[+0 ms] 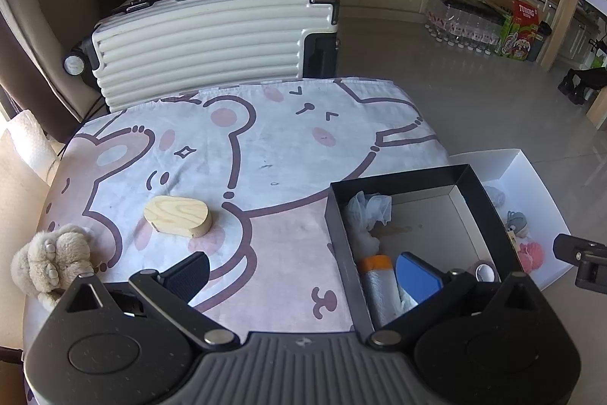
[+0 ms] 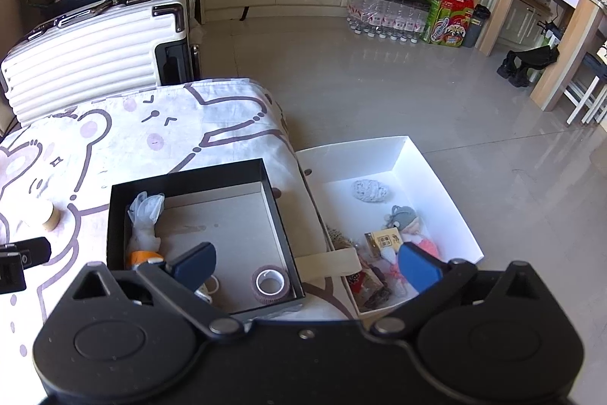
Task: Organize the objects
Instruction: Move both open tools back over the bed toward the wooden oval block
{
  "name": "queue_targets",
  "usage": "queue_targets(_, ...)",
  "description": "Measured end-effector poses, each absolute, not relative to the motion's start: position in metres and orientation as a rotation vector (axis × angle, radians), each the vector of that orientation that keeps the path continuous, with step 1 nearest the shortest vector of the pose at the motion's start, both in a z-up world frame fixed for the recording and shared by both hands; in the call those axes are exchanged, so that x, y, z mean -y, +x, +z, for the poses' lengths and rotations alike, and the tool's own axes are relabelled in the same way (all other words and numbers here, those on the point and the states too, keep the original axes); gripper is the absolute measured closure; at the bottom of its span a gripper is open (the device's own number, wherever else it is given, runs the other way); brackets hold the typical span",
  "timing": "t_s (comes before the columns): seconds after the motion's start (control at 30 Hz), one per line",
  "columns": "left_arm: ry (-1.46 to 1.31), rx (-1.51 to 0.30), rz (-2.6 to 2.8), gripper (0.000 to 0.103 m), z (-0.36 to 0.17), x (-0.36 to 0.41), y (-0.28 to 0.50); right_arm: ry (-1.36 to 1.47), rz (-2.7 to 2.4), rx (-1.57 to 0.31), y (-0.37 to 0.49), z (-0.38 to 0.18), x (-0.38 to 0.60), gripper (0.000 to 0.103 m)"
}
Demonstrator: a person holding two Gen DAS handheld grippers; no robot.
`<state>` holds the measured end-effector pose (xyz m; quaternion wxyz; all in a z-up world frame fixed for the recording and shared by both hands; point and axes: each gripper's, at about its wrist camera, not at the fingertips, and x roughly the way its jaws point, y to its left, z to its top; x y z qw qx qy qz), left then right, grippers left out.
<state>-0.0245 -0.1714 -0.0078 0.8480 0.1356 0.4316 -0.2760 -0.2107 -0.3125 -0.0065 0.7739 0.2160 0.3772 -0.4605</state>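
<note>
On the table draped in a pink bear-print cloth (image 1: 265, 147), a black square cardboard box (image 1: 470, 192) at the right edge is already partly filled, and a white cardboard tray (image 2: 436, 177) beyond that edge holds small toys. Left to be sorted, it is judged, are an oval pale wooden block (image 1: 177, 216) near the left edge and a beige plush toy (image 1: 49, 262) at the near left corner. The left gripper (image 1: 303, 274) and right gripper (image 2: 305, 266) are both held wide apart, empty.

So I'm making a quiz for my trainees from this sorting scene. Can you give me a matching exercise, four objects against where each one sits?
Things:
1. wooden block
2. tape roll
3. plush toy
4. grey knitted piece

Places:
A. in the white box
B. at the tablecloth's left edge
C. in the black box
D. on the open middle of the tablecloth

Pairs: 1-D, 2-C, 3-B, 4-A
</note>
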Motion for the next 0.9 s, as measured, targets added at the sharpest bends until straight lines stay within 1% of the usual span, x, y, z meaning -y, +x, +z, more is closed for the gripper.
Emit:
queue_targets(0.5, 0.284, -0.908, -0.569, 0.0, -0.009, 0.165, -0.02, 0.478, -0.995, -0.814, -0.206, -0.009, 0.312, 0.0)
queue_targets(0.9, 0.256, -0.91, -0.485, 0.0, -0.008, 0.124, 0.004, 0.464, -0.933, -0.812, -0.166, -0.008, 0.299, 0.0)
